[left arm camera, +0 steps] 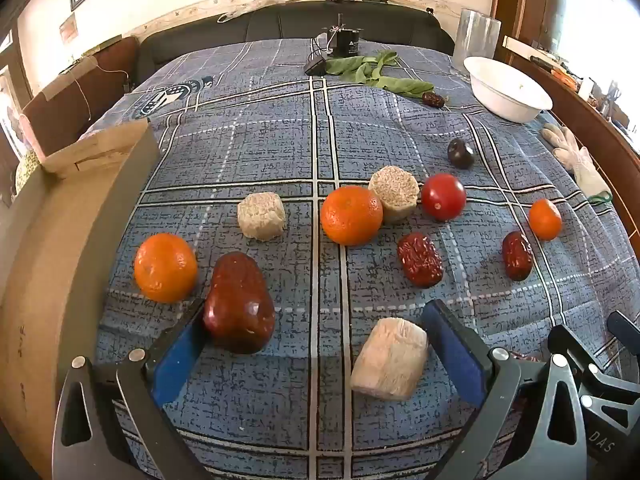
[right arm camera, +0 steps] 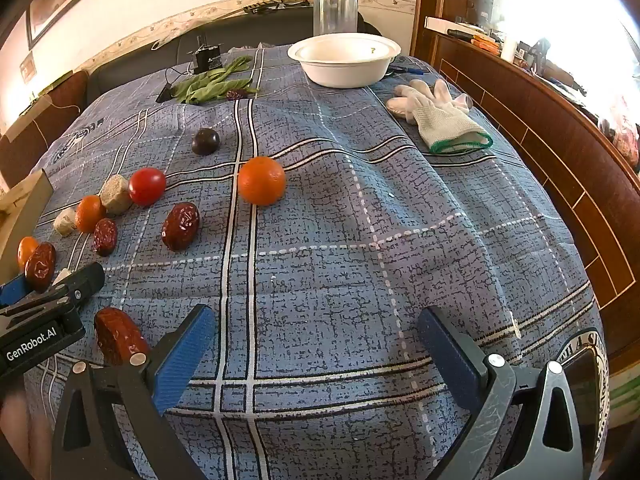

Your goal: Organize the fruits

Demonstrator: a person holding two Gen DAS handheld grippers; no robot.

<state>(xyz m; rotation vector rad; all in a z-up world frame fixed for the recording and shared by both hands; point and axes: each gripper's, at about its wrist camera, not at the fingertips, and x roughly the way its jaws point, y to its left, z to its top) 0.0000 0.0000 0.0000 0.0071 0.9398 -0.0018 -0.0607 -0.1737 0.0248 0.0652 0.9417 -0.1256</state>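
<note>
Fruits lie scattered on a blue plaid cloth (left arm camera: 260, 152). My left gripper (left arm camera: 316, 344) is open; a smooth red date (left arm camera: 239, 304) lies by its left finger and a beige puffed cake (left arm camera: 390, 362) by its right finger. Beyond are oranges (left arm camera: 165, 267) (left arm camera: 351, 215) (left arm camera: 545, 219), a tomato (left arm camera: 443, 196), wrinkled dates (left arm camera: 420, 259) (left arm camera: 517, 255) and a dark plum (left arm camera: 461, 153). My right gripper (right arm camera: 316, 344) is open and empty over bare cloth; a date (right arm camera: 118, 336) lies left of it, an orange (right arm camera: 261, 180) farther ahead.
A white bowl (left arm camera: 508, 88) (right arm camera: 344, 60) stands at the far right, with a clear cylinder behind it. White gloves (right arm camera: 440, 114) lie by the wooden edge. Green leaves (left arm camera: 376, 72) lie at the back. A cardboard box (left arm camera: 60, 208) stands at the left. Two more cakes (left arm camera: 261, 216) (left arm camera: 394, 193) lie mid-cloth.
</note>
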